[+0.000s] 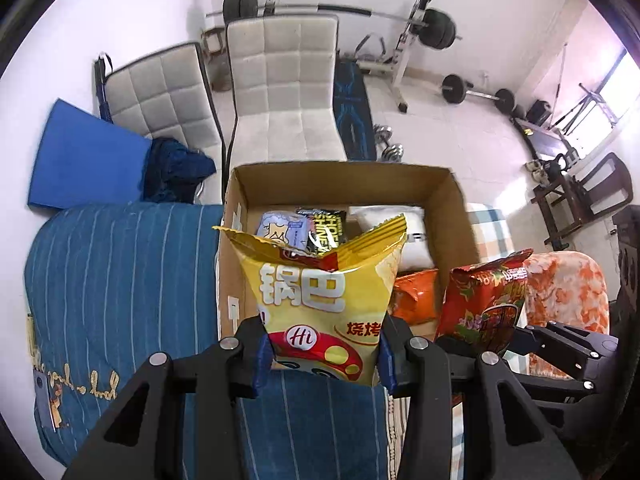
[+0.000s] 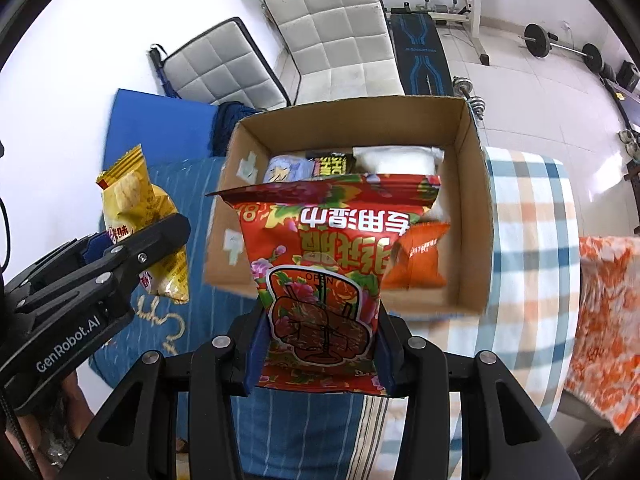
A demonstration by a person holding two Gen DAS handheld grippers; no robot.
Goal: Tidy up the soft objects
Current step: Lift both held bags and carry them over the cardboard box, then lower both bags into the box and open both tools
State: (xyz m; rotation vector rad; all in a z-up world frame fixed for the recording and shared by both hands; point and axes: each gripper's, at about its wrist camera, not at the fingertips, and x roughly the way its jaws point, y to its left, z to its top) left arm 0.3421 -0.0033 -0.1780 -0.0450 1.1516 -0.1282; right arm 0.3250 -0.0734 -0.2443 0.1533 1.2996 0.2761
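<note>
So I've got a pack clamped in each gripper right now: left gripper point(image 1: 324, 356) is squeezed on the yellow bag point(image 1: 320, 300), right gripper point(image 2: 320, 344) is squeezed on the red pack point(image 2: 320, 264), both lifted above the bedding and hanging just short of the box point(image 2: 468, 200), which sits at 12 o'clock from both wrists. Looks like the carry-to-box step to me. Next I'd say I need to get each pack over the near wall and let go into free floor near the orange bag point(image 2: 420, 260), without crushing what's stacked at the back.
</note>
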